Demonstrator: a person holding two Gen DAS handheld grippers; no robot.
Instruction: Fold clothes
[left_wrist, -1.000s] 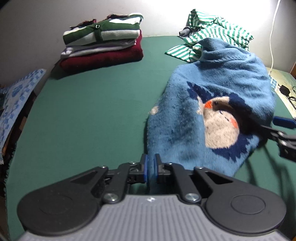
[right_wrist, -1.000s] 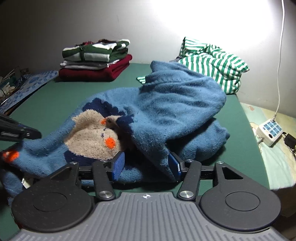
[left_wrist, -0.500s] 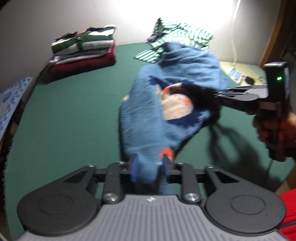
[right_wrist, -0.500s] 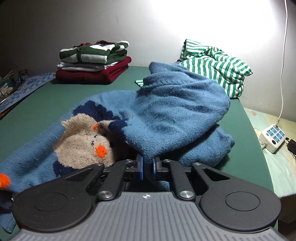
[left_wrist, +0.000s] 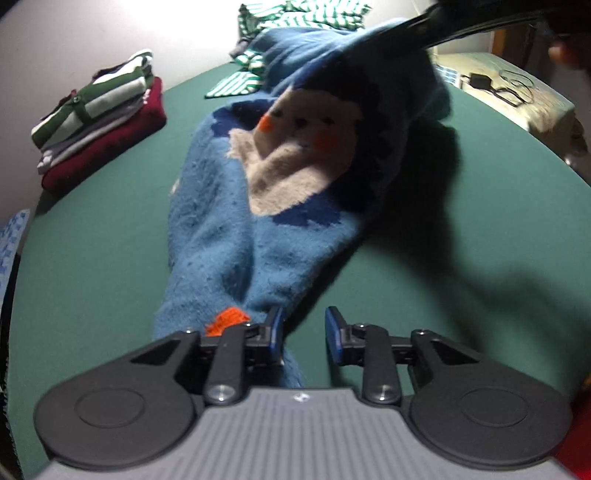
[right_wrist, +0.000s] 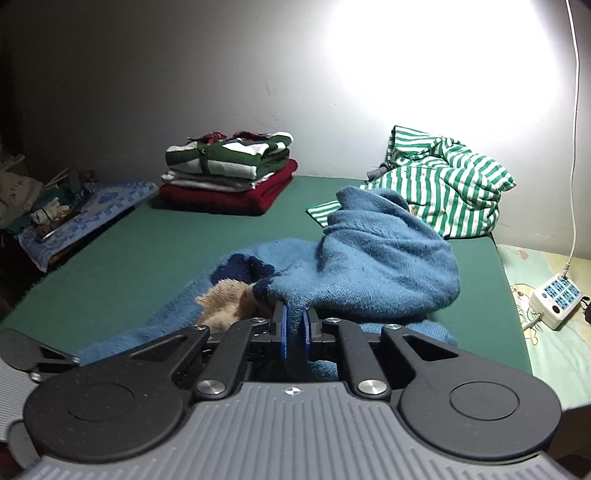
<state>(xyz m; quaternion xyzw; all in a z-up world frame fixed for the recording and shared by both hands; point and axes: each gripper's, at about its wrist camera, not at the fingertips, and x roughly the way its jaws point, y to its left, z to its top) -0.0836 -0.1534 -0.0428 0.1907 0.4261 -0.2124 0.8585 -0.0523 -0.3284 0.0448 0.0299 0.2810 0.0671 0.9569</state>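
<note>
Seemingly the blue sweater sits pinched in the right tool.

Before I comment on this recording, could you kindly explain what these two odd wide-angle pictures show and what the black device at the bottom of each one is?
Each picture comes from a small camera mounted on a hand-held two-finger tool, looking forward along its fingers; a person carries one in each hand. The black and grey shape at the bottom is the tool itself.

In the left-hand view, the left tool sits at the near end of a blue sweater with a snowman pattern. Its blue pads are apart and closing, with only the sweater's edge against one pad.

In the right-hand view, the right tool is shut on a fold of the same sweater, lifting it.

Everything lies on a green surface. Farther back are a stack of folded clothes and a crumpled green-striped shirt.
</note>
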